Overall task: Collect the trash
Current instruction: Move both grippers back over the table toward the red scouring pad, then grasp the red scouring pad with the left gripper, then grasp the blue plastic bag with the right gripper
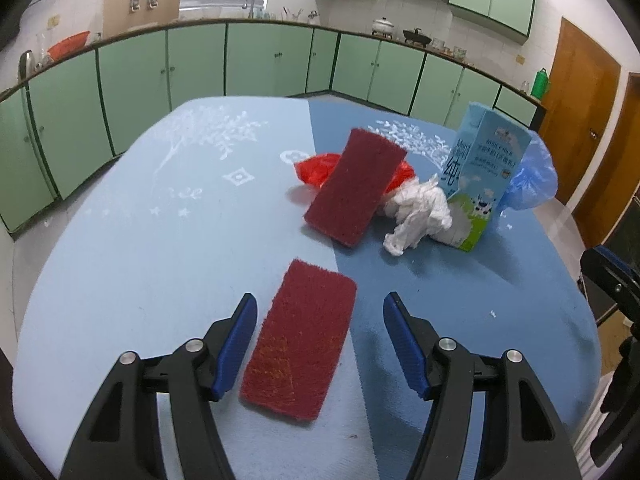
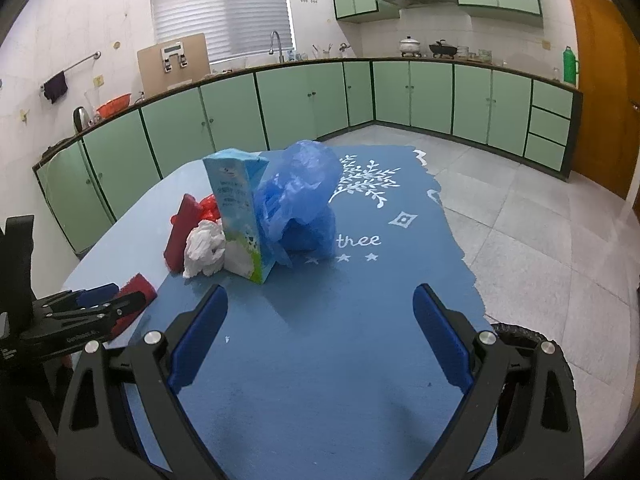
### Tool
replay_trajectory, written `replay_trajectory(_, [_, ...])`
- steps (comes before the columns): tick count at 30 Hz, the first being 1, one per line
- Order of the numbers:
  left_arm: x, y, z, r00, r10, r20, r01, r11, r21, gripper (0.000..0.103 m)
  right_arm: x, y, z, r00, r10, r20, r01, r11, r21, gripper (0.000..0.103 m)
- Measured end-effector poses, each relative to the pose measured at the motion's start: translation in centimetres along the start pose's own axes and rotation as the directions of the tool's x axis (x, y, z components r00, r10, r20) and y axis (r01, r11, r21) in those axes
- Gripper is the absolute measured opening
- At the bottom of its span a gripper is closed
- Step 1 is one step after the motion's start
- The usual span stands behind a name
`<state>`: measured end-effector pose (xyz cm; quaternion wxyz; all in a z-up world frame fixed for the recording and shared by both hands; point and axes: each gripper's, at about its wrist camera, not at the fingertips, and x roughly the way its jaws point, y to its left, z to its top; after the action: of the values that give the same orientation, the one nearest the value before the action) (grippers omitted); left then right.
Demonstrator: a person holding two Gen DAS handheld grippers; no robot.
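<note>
A dark red scouring pad (image 1: pixel 301 340) lies flat on the blue tablecloth (image 1: pixel 140 248), between the open fingers of my left gripper (image 1: pixel 320 312). A second red pad (image 1: pixel 354 186) leans on a red plastic bag (image 1: pixel 316 170). Beside it are crumpled white tissue (image 1: pixel 418 210), an upright milk carton (image 1: pixel 482 176) and a blue plastic bag (image 1: pixel 534 178). In the right wrist view my right gripper (image 2: pixel 320 300) is open and empty, short of the carton (image 2: pixel 240 216), the blue bag (image 2: pixel 300 200) and the tissue (image 2: pixel 204 246). The left gripper (image 2: pixel 100 306) shows at the left over the near pad (image 2: pixel 138 288).
Green kitchen cabinets (image 2: pixel 432 96) and a counter with a sink run behind the table. A brown door (image 2: pixel 600 88) stands at the right. The cloth's right edge (image 2: pixel 460 248) drops to the tiled floor (image 2: pixel 540 220).
</note>
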<state>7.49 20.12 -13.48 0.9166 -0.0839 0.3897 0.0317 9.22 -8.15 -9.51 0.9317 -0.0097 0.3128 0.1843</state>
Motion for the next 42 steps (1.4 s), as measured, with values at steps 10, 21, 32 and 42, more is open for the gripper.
replay_trajectory(10, [0.4, 0.3, -0.1, 1.000, 0.010, -0.016, -0.010, 1.000, -0.011, 0.054, 0.3, 0.4, 0.1, 1.000, 0.004, -0.013, -0.005, 1.000, -0.013, 0.091])
replay_trajectory(21, [-0.5, 0.4, 0.3, 1.000, 0.016, 0.005, -0.016, 0.999, -0.033, 0.046, 0.4, 0.3, 0.2, 1.000, -0.008, -0.017, 0.008, 1.000, -0.021, 0.091])
replay_trajectory(32, [-2.6, -1.7, 3.5, 0.994, -0.016, 0.112, 0.016, 1.000, -0.007, 0.045, 1.0, 0.2, 2.8, 0.999, 0.002, 0.032, -0.002, 1.000, -0.017, 0.090])
replay_trajectory(42, [-2.1, -2.9, 5.9, 0.989, -0.025, 0.144, 0.024, 1.000, 0.012, 0.045, 2.6, 0.0, 4.8, 0.999, 0.009, 0.033, -0.009, 1.000, -0.008, 0.081])
